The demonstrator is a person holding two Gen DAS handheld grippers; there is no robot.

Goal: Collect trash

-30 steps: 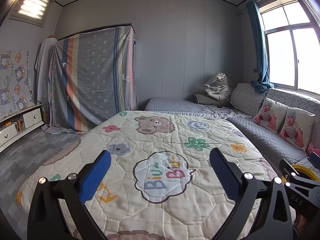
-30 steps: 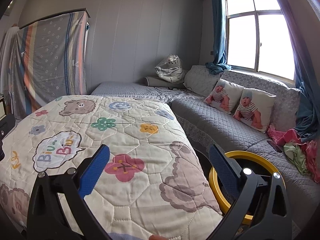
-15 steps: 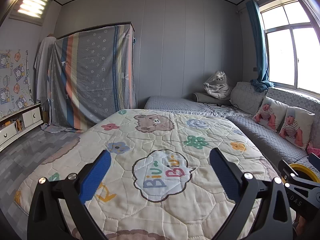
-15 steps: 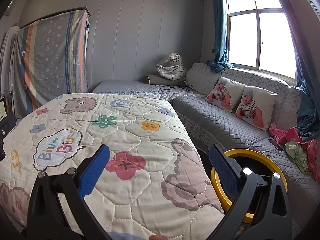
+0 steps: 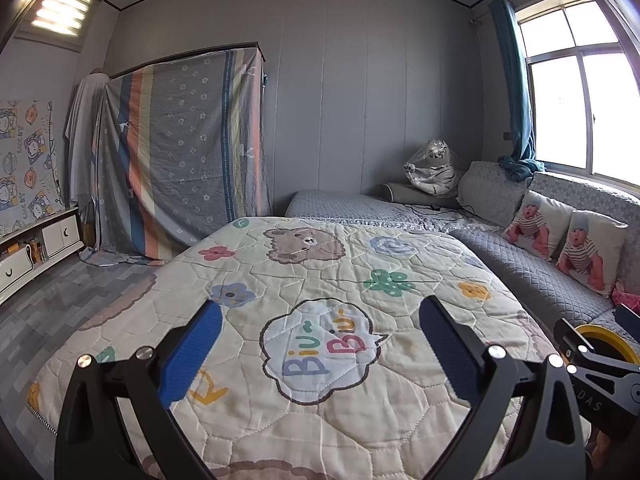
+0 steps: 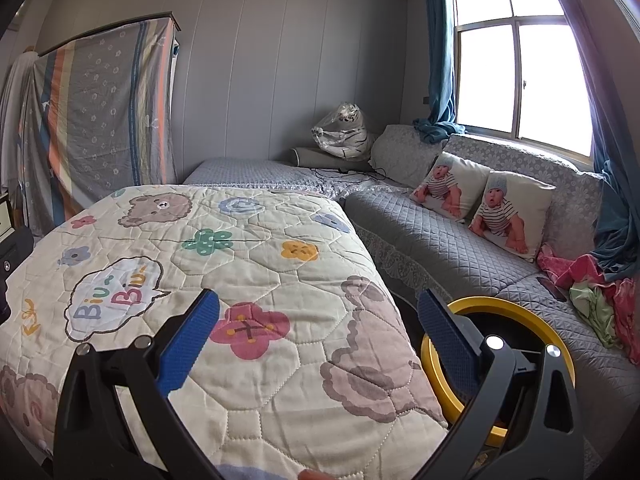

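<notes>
Both grippers, left (image 5: 320,332) and right (image 6: 318,326), hold jaws spread, empty, over the quilt (image 5: 320,280); only the right view shows the whole yellow-rimmed bin (image 6: 520,320).

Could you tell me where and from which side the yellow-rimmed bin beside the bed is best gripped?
Probably the yellow rim of the bin, on its near arc, coming from above: it is a thin ring, open at the top, wedged between quilt and sofa. The right gripper, open, is closest.

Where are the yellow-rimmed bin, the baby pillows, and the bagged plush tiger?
yellow-rimmed bin (image 6: 516,309): right wrist view, far rim.
baby pillows (image 6: 508,210): right wrist view, nearer pillow's printed face.
bagged plush tiger (image 6: 344,132): right wrist view, striped body.
</notes>
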